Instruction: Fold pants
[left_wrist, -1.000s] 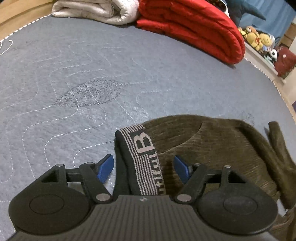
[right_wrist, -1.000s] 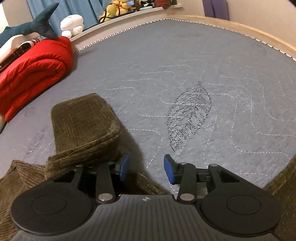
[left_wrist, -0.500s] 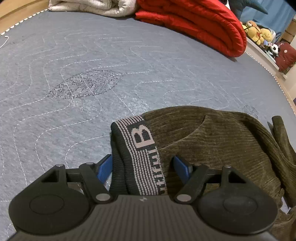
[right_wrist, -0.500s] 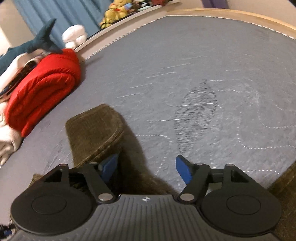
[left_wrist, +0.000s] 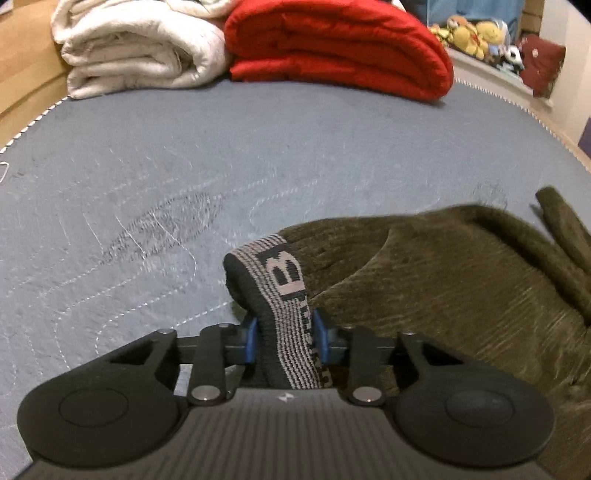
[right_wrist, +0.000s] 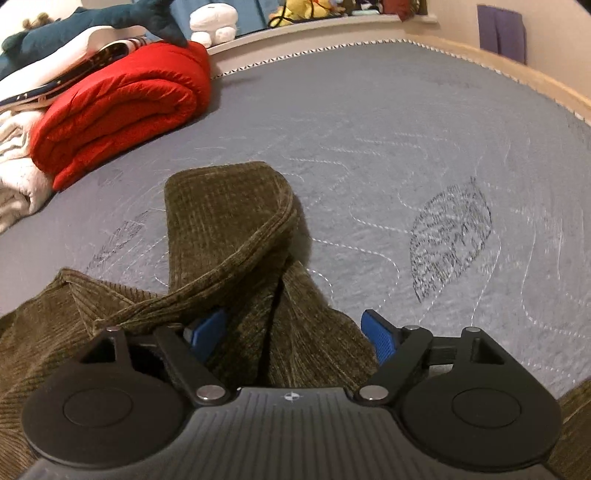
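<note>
Left gripper (left_wrist: 283, 336) is clamped tight on the waistband (left_wrist: 284, 295), the blue pads (left_wrist: 252, 338) pinching the striped grey-and-black elastic from both sides, and the band rises up out of the jaws with a big letter B showing. The pants (left_wrist: 461, 295), olive corduroy, spread away to the right of that grip across the grey quilted bed (left_wrist: 258, 147). A loose strip of the same fabric lies at the far right edge. Up at the back, a folded white blanket (left_wrist: 140, 44) sits just beside a rolled red blanket (left_wrist: 340, 44), touching it, and plush toys (left_wrist: 476, 31) line the ledge beyond.

Over to the right wrist view: right gripper (right_wrist: 293, 334) has its jaws spread wide, a bunched pant leg (right_wrist: 229, 229) lying between them. The left blue pad is tucked against the cloth; the right pad sits at the fabric's edge, no squeeze on it. The leg's far end is doubled over, hem (right_wrist: 258, 243) running diagonally across it. A stitched leaf pattern (right_wrist: 448, 240) marks the bed to the right, well clear of the cloth. The red blanket lies far left.
</note>
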